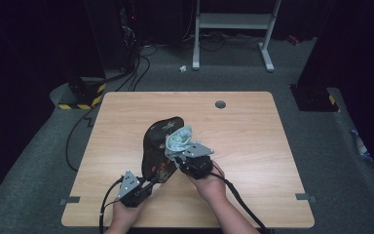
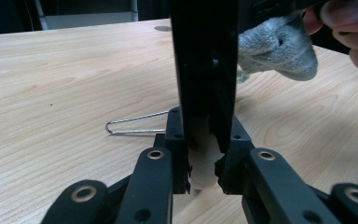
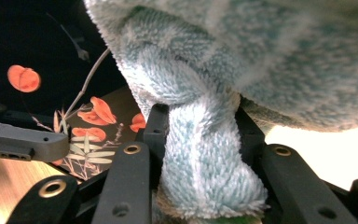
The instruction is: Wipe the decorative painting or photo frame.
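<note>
left gripper (image 1: 148, 184) is clamped on the near edge of a black lacquered tray (image 1: 158, 146), holding it up on edge so it stands nearly upright off the bench (image 1: 253, 146). tray is oblong with rounded corners, glossy, painted with orange-red leaves and thin stems; in the left gripper view it rises as a thin black slab (image 2: 206, 70) straight up from between the jaws, which are closed flat against both faces.

right gripper (image 1: 179, 157) is closed on a bunched cloth (image 1: 179, 140), pale blue-green, fuzzy terry-like pile. in the right gripper view a twisted neck of the cloth (image 3: 205, 158) is pinched between the jaws and the rest balloons out above them. cloth sits against the tray's painted face (image 3: 51, 70), just ahead and left of the right gripper.

in the left gripper view the cloth (image 2: 279, 46) hangs to the right of the tray edge, with fingers (image 2: 349, 32) beyond it. a thin bent wire loop (image 2: 135, 123), hairpin-shaped, lies flat on the bench just left of the left gripper's jaws.

bench top is light woodgrain laminate, rounded corners, with a grey round cable grommet (image 1: 220, 104) at the far edge.
</note>
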`<control>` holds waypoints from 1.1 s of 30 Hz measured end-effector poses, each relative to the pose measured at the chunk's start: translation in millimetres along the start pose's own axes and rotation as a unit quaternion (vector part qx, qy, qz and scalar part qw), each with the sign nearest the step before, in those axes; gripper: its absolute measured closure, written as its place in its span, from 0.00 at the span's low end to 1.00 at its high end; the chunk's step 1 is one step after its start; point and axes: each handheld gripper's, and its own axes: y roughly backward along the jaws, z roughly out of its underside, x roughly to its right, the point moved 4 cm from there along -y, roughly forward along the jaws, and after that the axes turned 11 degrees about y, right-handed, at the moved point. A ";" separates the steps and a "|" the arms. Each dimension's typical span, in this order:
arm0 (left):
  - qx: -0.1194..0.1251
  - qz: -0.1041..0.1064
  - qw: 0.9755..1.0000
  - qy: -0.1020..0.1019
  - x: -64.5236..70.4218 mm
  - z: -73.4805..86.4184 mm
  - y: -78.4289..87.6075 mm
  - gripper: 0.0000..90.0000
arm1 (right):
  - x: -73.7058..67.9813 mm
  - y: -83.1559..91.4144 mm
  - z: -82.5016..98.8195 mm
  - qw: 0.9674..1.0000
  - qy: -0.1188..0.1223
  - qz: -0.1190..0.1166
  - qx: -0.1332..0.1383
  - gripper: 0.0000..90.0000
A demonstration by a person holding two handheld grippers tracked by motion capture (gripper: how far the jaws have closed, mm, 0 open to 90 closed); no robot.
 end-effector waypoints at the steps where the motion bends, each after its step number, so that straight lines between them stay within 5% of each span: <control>1: 0.000 0.000 1.000 0.000 0.2 0.0 -0.1 0.86 | -3.4 1.5 -1.2 1.000 0.004 -0.004 0.003 0.73; 5: 0.000 -0.001 1.000 0.001 -0.4 -0.1 -0.3 0.86 | -34.0 9.8 -15.2 0.998 0.037 -0.034 0.025 0.73; 8: 0.000 -0.001 1.000 0.002 -0.7 -0.2 -0.4 0.86 | -65.1 17.1 -31.6 0.994 0.074 -0.060 0.049 0.73; 11: -0.001 0.000 1.000 0.004 -1.4 -0.2 -0.1 0.86 | -74.8 18.6 -38.8 0.993 0.085 -0.065 0.051 0.73; 22: 0.000 0.002 1.000 0.008 -1.2 -0.3 -0.3 0.86 | -12.9 1.7 -16.2 0.999 0.030 -0.017 0.020 0.73; 33: -0.001 0.003 1.000 0.006 -1.3 -0.2 0.0 0.86 | 39.9 -11.7 5.2 0.999 -0.020 0.032 -0.021 0.73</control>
